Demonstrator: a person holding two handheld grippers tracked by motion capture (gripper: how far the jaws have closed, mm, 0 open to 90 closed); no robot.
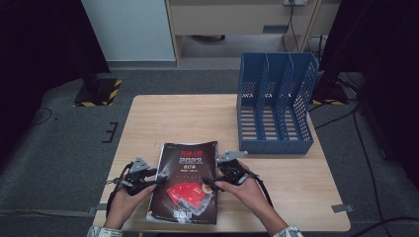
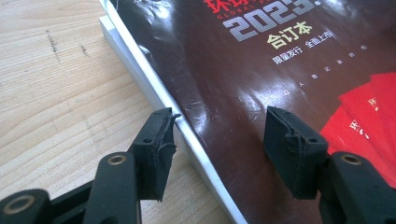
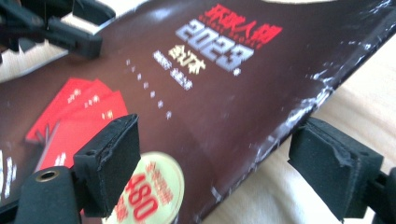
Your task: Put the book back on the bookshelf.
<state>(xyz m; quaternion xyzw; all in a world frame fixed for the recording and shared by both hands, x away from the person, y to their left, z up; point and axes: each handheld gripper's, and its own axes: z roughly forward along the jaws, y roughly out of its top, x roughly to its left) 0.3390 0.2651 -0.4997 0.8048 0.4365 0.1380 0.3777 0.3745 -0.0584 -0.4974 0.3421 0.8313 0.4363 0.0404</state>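
Near edge of the table (image 1: 148,113): a dark book (image 1: 187,180) lies flat, face up, with red cards and "2023" printed on the cover, its near end at the table's front edge. The left gripper (image 1: 159,177) sits at the book's left edge and the right gripper (image 1: 211,183) at its right edge, each held in a hand coming in from the bottom.

Left gripper view: the left gripper (image 2: 217,144) has its jaws apart, straddling the book's (image 2: 261,93) left edge; one jaw is over bare wood, just beside the white page block, the other over the glossy cover. No pad presses on it.

Right gripper view: the right gripper (image 3: 224,163) has its jaws wide apart, one over the cover near a round pale sticker (image 3: 149,191) marked 480, the other off the edge over the table. The book (image 3: 210,93) is not clamped. The sticker's number and the scuffs on the cover's edge are readable here, not from the high view. The other gripper shows at the far left corner.

Far right of the table: a blue file rack (image 1: 274,103) with three upright slots, standing well apart from the book. All three slots are empty.
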